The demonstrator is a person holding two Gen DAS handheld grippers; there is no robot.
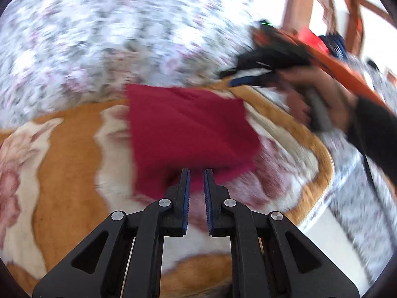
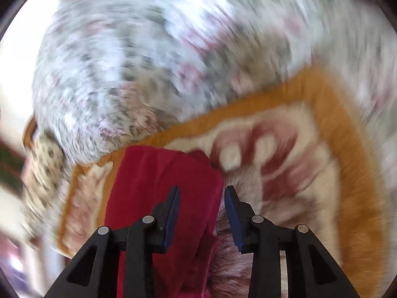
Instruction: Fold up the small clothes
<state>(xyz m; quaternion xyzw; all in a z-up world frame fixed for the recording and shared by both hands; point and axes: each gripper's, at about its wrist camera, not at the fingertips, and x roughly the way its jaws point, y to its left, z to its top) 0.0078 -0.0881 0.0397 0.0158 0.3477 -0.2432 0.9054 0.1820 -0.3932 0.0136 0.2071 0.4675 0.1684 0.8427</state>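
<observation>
A small crimson cloth lies folded flat on an orange and cream floral blanket. My left gripper hovers at the cloth's near edge, fingers a little apart with nothing between them. In the left wrist view the right gripper is at the cloth's far right corner, held by a hand. In the right wrist view my right gripper is open above the cloth's right edge, holding nothing. Both views are motion-blurred.
A pale floral bedspread lies beyond the blanket. The blanket's orange border curves round on the right. Wooden furniture stands at the far right. The bed edge drops away at the right.
</observation>
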